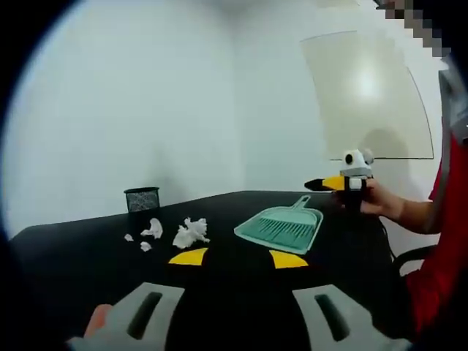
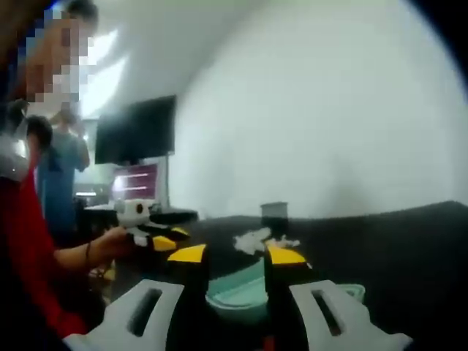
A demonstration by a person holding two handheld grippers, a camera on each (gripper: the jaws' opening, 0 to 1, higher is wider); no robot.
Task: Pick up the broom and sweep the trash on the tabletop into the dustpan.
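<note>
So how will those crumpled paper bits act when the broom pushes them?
The paper scraps look crumpled and thin, so probably very light and apt to scatter. The smaller bits lie apart on the smooth black table, so they would likely slide easily, not roll.

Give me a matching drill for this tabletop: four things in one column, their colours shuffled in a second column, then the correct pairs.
Things:
1. flat plastic dustpan with brush
2. crumpled paper trash
3. mesh cup at the table's far edge
4. tips of the left gripper fingers

Colours:
A. white
B. yellow
C. teal green
D. black

Pairs: 1-C, 2-A, 3-D, 4-B
</note>
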